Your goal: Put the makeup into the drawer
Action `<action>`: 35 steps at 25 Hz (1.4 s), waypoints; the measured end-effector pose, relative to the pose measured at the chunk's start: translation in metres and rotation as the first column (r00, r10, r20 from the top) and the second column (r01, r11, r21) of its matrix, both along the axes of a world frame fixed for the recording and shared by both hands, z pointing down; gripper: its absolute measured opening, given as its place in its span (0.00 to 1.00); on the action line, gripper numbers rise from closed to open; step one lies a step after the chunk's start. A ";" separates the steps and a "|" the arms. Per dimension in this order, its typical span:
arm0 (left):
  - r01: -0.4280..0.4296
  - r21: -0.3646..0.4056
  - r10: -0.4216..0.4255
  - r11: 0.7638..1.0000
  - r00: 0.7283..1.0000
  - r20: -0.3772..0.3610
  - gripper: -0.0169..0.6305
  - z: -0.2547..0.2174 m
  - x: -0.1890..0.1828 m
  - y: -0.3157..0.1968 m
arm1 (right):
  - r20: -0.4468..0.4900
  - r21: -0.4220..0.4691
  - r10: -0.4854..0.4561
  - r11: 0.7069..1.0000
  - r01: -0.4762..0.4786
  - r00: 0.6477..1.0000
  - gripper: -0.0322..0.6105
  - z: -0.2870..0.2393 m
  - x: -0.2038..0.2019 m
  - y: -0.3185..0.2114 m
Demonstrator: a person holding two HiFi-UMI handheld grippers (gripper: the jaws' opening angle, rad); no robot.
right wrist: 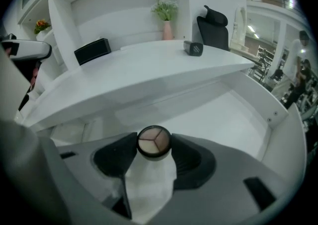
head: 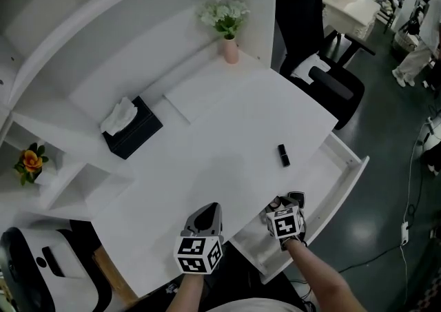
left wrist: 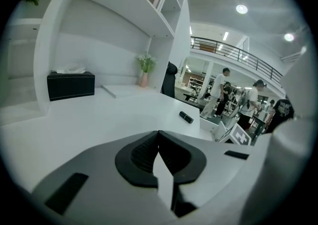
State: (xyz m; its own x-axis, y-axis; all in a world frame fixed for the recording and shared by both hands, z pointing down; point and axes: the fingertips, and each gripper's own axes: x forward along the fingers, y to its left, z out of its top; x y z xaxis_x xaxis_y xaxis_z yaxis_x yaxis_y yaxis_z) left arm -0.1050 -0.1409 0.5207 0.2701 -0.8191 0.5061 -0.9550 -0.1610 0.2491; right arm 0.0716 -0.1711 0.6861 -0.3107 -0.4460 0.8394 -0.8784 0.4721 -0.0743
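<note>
Compact point(right wrist: 154, 142) sits clamped between the two pads of my right gripper point(head: 289, 207), a round black one with its lid off or clear, showing three wedges of pale and brownish powder. The pads press it from both sides, spread wide to fit it. I hold it tilted steeply down over the open drawer point(head: 344, 173), whose white floor lies below it and looks bare where I can see it. The compact is above the drawer, not touching it.

My left gripper point(left wrist: 159, 139) has its pads together with nothing between them. It hovers over the near part of the desk point(head: 227, 138), just beside my right gripper.

A small black tube point(head: 283, 155) lies on its side on the desk near the drawer edge, well apart from both grippers. Farther back stand a black tissue box point(head: 132, 127) and a pink vase point(head: 231, 49) with flowers. A black chair point(head: 324, 76) stands beyond the desk's right end.
</note>
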 end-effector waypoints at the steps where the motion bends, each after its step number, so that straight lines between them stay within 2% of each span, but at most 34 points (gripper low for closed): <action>1: 0.003 -0.003 -0.003 1.000 1.000 0.002 0.03 0.001 0.000 -0.001 | -0.002 0.001 -0.004 1.000 0.004 1.000 0.39 0.003 0.001 -0.002; 7: 0.015 -0.022 -0.015 1.000 1.000 0.008 0.03 0.007 0.000 -0.005 | -0.006 -0.047 0.005 0.999 -0.005 1.000 0.39 0.020 0.004 -0.002; 16: 0.024 -0.039 -0.023 0.999 1.000 0.018 0.03 0.013 0.001 -0.011 | -0.006 -0.067 0.004 0.998 -0.005 1.000 0.39 0.031 0.006 -0.004; 29: 0.032 -0.041 -0.032 0.999 0.999 0.004 0.03 0.013 0.001 -0.009 | -0.037 -0.045 -0.033 0.998 0.031 0.999 0.39 0.033 0.004 -0.006; 35: 0.034 -0.032 -0.034 0.999 0.999 0.001 0.03 0.011 -0.004 -0.002 | -0.021 -0.013 -0.008 1.000 0.007 1.000 0.40 0.024 0.005 -0.005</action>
